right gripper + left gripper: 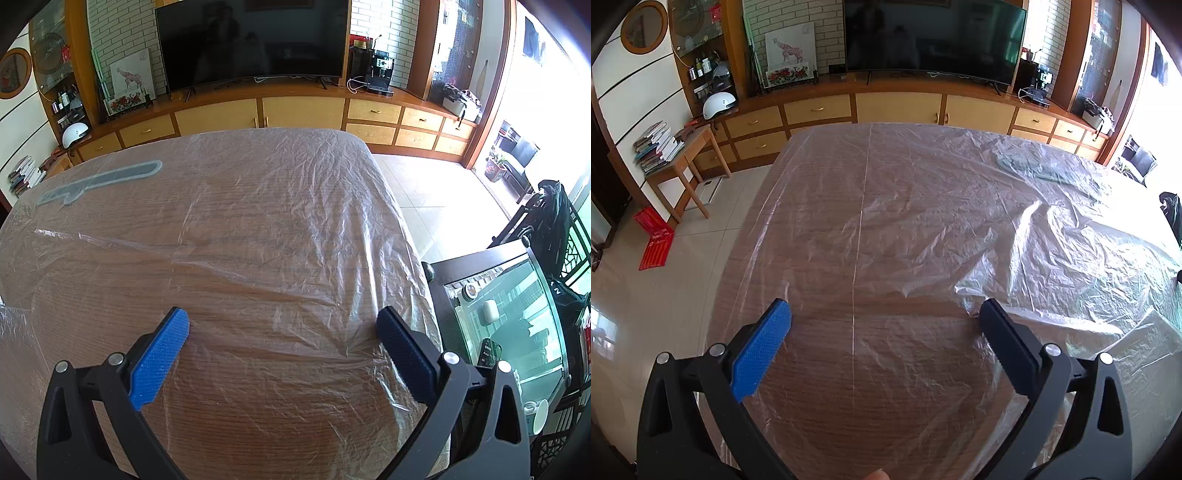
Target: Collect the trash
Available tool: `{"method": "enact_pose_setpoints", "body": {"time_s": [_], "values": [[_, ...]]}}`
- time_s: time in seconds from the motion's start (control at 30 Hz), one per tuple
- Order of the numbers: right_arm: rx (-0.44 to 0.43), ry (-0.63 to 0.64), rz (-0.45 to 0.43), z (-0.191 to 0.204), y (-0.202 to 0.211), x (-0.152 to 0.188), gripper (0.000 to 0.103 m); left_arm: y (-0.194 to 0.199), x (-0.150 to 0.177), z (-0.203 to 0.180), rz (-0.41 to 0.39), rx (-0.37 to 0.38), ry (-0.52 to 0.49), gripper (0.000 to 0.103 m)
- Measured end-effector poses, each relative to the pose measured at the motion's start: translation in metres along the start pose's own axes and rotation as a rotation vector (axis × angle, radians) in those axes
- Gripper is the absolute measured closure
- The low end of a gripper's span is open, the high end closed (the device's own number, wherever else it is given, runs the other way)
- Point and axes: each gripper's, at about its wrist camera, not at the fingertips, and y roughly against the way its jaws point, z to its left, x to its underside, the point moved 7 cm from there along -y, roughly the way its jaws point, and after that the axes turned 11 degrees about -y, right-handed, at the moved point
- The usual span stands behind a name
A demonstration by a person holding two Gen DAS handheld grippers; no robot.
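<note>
- progress looks near the start or between pieces, as far as you can judge: neither of your tools carries anything, and no bin or bag for the trash shows in either view.
- trash on show is thin: the one loose item you can pick out is a flat grey-green strip (99, 181) lying on the far part of the tabletop (258, 258); in the left view the same strip (1030, 168) sits far off to the right. whether it is under or over the clear plastic sheet (923, 221) you cannot tell.
- that crumpled plastic sheet covers the whole wooden tabletop and may itself be the thing to gather; the pictures do not settle it.
- your left hand-held gripper (884, 319) stands fully spread, blue pads wide apart with only sheet and wood below them, nothing pinched. it tilts steeply down over the near middle of the tabletop.
- your right hand-held gripper (282, 326) is likewise spread wide and empty, tilted down over the near right part of the tabletop, close to the edge beside the glass-topped side table (517, 314).
- a fingertip (877, 474) of yours peeks in at the bottom of the left view.
- left to do, by this reading: reach the strip or bunch the sheet, then grip it.
</note>
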Motion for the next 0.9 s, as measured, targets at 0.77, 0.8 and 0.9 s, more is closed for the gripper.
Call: {"method": "enact_pose_setpoints", "body": {"time_s": [0.77, 0.8, 0.9], "values": [[0.0, 0.0, 0.0, 0.0001, 0.0001, -0.0001, 0.004, 0.0001, -0.0009, 0.0003, 0.0, 0.0, 0.0, 0.001], [0.0, 0.0, 0.0, 0.0, 0.0001, 0.0, 0.004, -0.0001, -0.0009, 0.0005, 0.0, -0.001, 0.0, 0.001], [0.0, 0.0, 0.0, 0.0001, 0.0001, -0.0003, 0.004, -0.0005, 0.0007, 0.0044, 0.0, -0.001, 0.001, 0.001]]}}
